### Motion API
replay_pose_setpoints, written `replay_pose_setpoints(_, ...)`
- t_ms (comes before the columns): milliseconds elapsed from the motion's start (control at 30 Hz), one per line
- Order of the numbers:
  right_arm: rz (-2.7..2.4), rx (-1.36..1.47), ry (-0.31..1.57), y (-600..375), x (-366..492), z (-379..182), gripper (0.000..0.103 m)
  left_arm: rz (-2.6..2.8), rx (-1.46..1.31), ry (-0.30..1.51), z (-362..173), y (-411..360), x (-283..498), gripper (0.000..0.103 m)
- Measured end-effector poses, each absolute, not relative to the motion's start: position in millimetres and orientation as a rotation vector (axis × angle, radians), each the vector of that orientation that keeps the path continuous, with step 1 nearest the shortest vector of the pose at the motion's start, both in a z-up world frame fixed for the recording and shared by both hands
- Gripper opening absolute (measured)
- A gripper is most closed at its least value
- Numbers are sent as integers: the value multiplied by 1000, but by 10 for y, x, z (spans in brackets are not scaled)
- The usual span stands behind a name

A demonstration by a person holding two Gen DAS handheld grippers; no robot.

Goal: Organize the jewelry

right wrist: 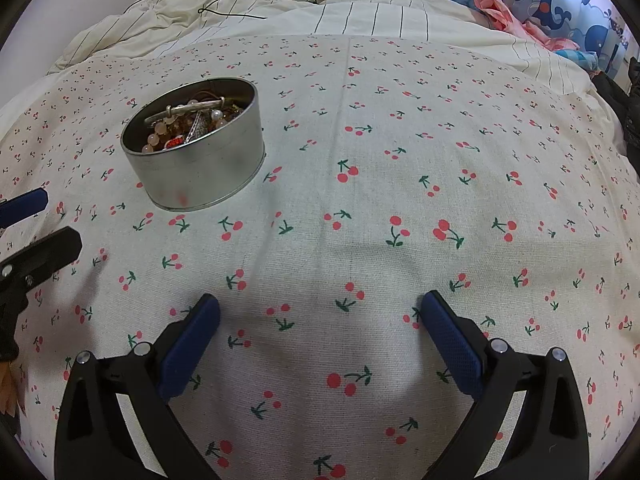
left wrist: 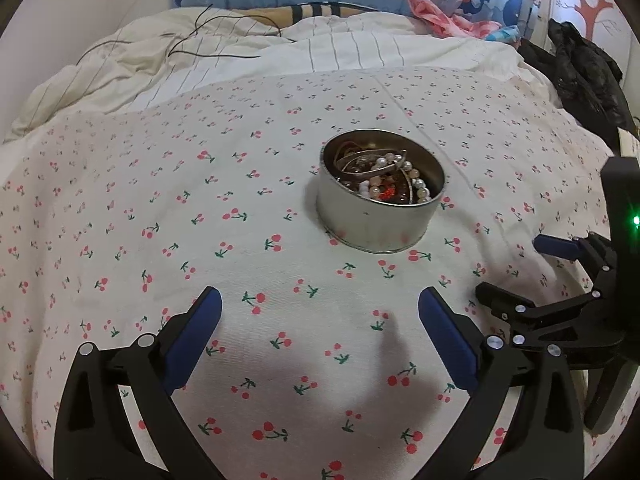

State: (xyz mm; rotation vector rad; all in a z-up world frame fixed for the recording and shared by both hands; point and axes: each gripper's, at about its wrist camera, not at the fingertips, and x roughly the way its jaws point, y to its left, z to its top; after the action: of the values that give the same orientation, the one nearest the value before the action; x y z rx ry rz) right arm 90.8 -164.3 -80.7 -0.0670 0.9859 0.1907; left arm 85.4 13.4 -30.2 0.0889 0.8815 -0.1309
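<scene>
Jewelry tin [left wrist: 380,196] sits ahead of both wide-open, empty grippers: left gripper [left wrist: 320,304], right gripper [right wrist: 320,312].

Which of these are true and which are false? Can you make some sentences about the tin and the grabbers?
1. The round tin has beads and bracelets in it. True.
2. The tin has a lid on. False: it is open on top.
3. The left gripper is holding a necklace. False: its fingers are spread apart with nothing between them.
4. The right gripper is open too. True.
5. The tin sits on a cloth with cherries on it. True.
6. A bracelet lies on the cloth beside the tin. False: all the jewelry seen is inside the tin.
</scene>
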Motion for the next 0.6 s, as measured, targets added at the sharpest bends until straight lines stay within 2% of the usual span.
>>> replay_pose_setpoints(600,191,-67,986,-1644,909,-808,96,-115,167,875,-354,-47,799,95)
